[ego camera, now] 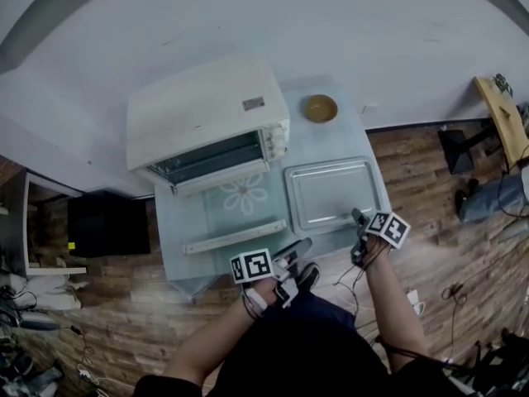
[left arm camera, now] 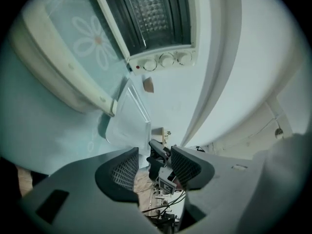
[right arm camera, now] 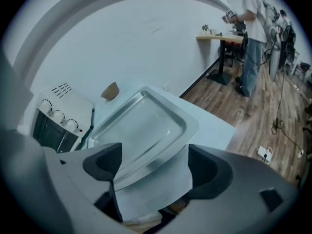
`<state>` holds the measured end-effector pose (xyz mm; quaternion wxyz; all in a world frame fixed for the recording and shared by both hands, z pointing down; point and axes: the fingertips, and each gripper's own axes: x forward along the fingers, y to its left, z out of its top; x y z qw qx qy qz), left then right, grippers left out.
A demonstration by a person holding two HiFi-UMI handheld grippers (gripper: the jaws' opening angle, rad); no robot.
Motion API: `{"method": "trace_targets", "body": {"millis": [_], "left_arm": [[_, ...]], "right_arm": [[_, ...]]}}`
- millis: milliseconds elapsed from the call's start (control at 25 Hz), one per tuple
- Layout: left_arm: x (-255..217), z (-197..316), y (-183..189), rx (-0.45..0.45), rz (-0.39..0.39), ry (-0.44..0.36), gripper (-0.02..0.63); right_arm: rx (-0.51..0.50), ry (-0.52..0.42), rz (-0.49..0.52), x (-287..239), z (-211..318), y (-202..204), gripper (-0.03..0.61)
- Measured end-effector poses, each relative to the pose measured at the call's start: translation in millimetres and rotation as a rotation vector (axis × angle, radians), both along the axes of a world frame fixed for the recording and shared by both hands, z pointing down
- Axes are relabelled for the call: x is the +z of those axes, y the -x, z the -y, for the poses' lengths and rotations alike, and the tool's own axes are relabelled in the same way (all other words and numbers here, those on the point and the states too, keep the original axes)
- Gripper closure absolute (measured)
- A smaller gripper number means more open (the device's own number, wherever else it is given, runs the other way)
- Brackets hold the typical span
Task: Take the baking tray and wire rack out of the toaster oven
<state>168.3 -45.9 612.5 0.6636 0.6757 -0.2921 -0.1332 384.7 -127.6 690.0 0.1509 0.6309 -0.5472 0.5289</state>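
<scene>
Baking tray out, flat on the table just right of the open oven door.
We find the right gripper spread wide astride the tray's near rim, pads off it. We judge it parked there to clear the toaster oven mouth. The left gripper is spread and empty. We cannot make out the wire rack.

Tray out, oven open.
Silver tray lies flat, its near rim between the right gripper's jaws; white oven, door dropped open, stands ahead of the left gripper.
</scene>
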Motion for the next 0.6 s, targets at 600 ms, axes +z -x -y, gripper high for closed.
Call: {"method": "trace_targets", "body": {"millis": [600], "left_arm": [[-61.0, 23.4, 214.8, -0.27, 0.12, -0.204, 0.42]], "right_arm": [[0.046, -0.452, 0.539, -123.8, -2.9, 193.2, 0.353]]}}
